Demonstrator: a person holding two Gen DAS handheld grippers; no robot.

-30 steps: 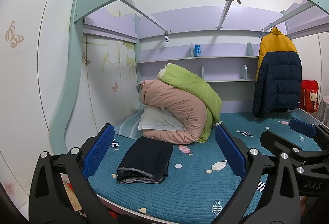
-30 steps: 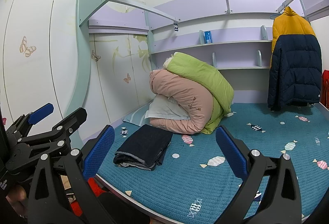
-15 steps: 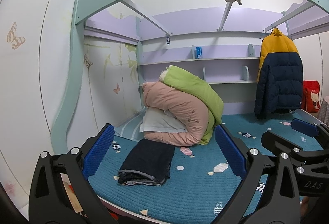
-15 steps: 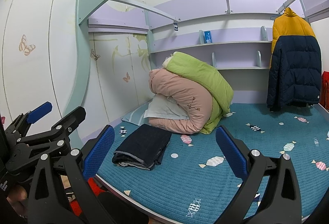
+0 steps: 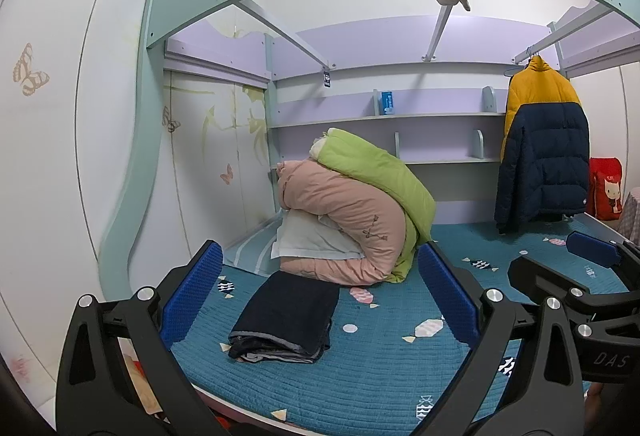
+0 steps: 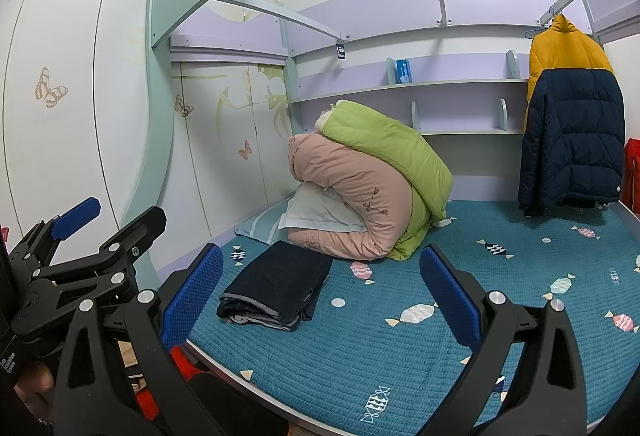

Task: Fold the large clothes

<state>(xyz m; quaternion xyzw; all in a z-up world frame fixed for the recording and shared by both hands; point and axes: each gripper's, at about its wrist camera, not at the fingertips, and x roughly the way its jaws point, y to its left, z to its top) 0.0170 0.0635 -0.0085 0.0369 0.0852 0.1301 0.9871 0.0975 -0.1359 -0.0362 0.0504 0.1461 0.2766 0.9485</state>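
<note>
Teal quilted bedding [image 5: 360, 368] printed with candy shapes covers a bunk under a mint frame. In the left wrist view, the near edge of the bed is hidden behind the black arms of the left gripper [image 5: 318, 300], whose blue pads stand wide apart, holding nothing. The folded dark garment [image 5: 286, 316] lies flat on the bedding, framed between those pads and nearer the left one, not touching either. Just behind the garment sits a rolled pink and green duvet pile [image 5: 352, 208]. The right gripper [image 5: 592, 256] shows side-on at the right edge, partly cut off.

From the right wrist view, the right gripper [image 6: 320, 296] also gapes wide and empty. The garment [image 6: 276, 286] lies just inside its left pad. A yellow and navy jacket [image 6: 572, 128] hangs well beyond the garment, to its right. The left gripper [image 6: 80, 228] enters at the left edge, its jaw gap hard to judge here.
</note>
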